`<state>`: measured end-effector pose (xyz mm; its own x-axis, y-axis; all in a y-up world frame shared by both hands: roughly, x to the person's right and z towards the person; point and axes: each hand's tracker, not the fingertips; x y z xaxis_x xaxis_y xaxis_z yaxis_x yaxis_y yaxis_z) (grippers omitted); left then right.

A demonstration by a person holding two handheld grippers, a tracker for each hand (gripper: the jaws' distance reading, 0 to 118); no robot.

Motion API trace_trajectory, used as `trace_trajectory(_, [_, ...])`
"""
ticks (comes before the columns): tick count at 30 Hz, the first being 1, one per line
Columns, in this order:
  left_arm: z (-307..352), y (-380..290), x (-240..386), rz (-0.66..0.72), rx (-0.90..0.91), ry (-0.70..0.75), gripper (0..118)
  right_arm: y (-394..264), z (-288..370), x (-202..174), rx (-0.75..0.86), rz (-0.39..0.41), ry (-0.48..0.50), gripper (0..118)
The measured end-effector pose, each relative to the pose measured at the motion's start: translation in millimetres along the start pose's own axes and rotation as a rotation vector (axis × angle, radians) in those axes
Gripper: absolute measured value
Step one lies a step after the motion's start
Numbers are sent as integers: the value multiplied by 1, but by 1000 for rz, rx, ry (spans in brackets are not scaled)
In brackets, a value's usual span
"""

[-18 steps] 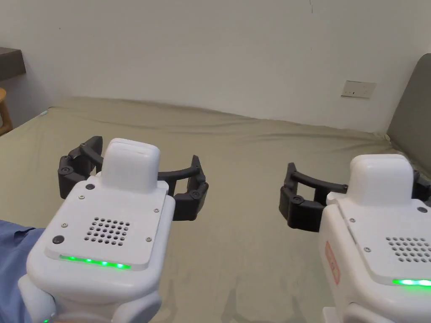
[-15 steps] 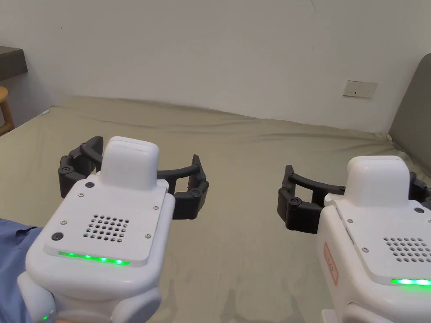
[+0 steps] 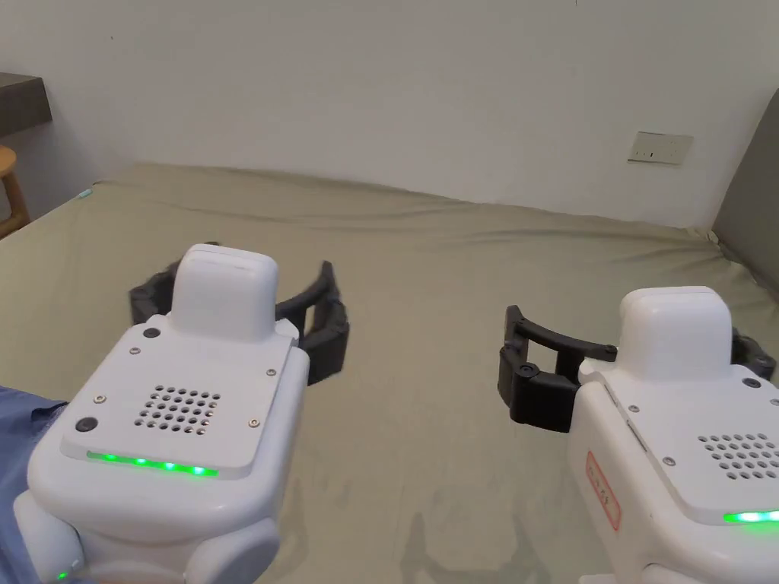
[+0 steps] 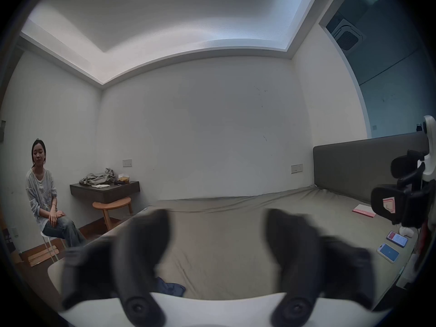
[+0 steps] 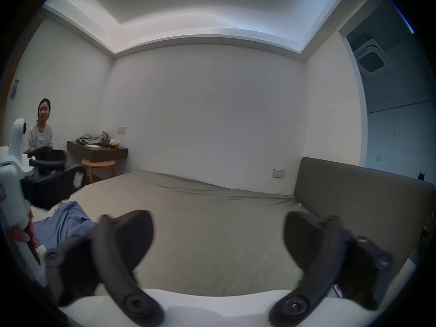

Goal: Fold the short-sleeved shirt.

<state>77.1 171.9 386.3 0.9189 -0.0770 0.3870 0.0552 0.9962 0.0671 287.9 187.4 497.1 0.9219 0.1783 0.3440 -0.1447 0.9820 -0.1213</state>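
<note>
L gripper (image 3: 236, 304) at 8 o'clock, jaws wide, holding nothing. R gripper (image 3: 624, 357) at 4 o'clock, jaws wide too, empty. Both hang over the bed (image 3: 426, 258). Shirt (image 5: 63, 221), blue, lies crumpled on the bed's near-L corner, under L gripper. Person (image 4: 44, 190) sits far L, by a stool (image 4: 113, 208).

- Head view: bright, even light; left gripper (image 3: 237, 308) jaws motion-blurred.
- Gripper views: dimmer, fisheye-bent with black corners; cove light glows along the ceiling (image 4: 165, 20); near jaws are soft.
</note>
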Motion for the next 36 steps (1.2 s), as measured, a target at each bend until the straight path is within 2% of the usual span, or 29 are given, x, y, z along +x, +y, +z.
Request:
trace_trajectory(1, [-3,-1,2,-17,-5,7,38,-1,0,-2,3,15,3,75])
trace_trajectory(2, [-6,-3,5,-38,-12,10,9,-3,-2,-6,6,42,-29,17])
trace_trajectory(3, [-8,-4,5,-51,-14,3,8,-5,-5,-7,6,81,-105,2])
trace_trajectory(6, [-14,-7,8,-50,-33,-38,0,-9,-9,-4,-34,61,-29,1])
trace_trajectory(8, [-17,-10,12,-59,-37,-39,0,-12,-11,-2,-28,32,-51,1])
trace_trajectory(18, [-27,-16,11,-36,-69,-59,0,-14,-20,5,-44,34,-70,1])
trace_trajectory(27, [-23,-12,-7,-28,-73,-26,0,-12,-27,-14,-26,43,-7,1])
trace_trajectory(36, [1,-5,-44,-69,-60,109,0,3,-32,-49,8,40,109,1])
